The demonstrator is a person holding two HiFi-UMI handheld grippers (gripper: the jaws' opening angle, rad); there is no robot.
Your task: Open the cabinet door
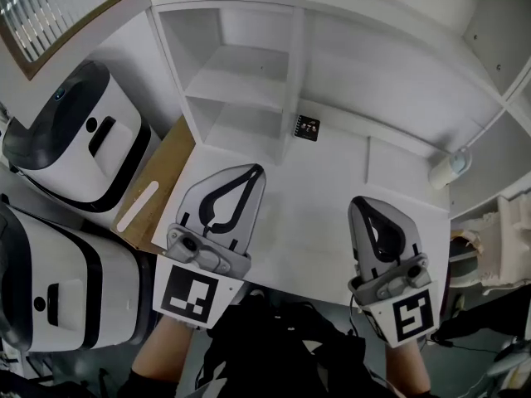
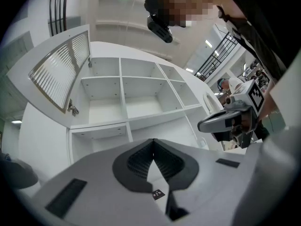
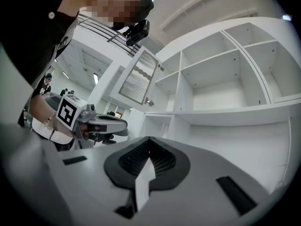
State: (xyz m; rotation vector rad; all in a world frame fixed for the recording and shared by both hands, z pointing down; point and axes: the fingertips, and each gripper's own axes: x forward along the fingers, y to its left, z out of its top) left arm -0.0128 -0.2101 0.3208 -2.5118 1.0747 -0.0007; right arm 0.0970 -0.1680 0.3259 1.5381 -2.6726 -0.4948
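The door (image 1: 46,11) stands swung wide at the cabinet's (image 1: 249,65) upper left, shelves (image 1: 249,98) exposed. That looks like job done, with only the pull-away left. The left gripper (image 1: 247,172) and right gripper (image 1: 371,207) hover before the lower front, both clenched tight, gripping nothing, touching nothing.

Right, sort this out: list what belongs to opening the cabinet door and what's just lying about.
For the job: cabinet door, already open; cabinet; left gripper and right gripper, both shut and empty.
Lying about: white appliances; wooden board; small black tag.
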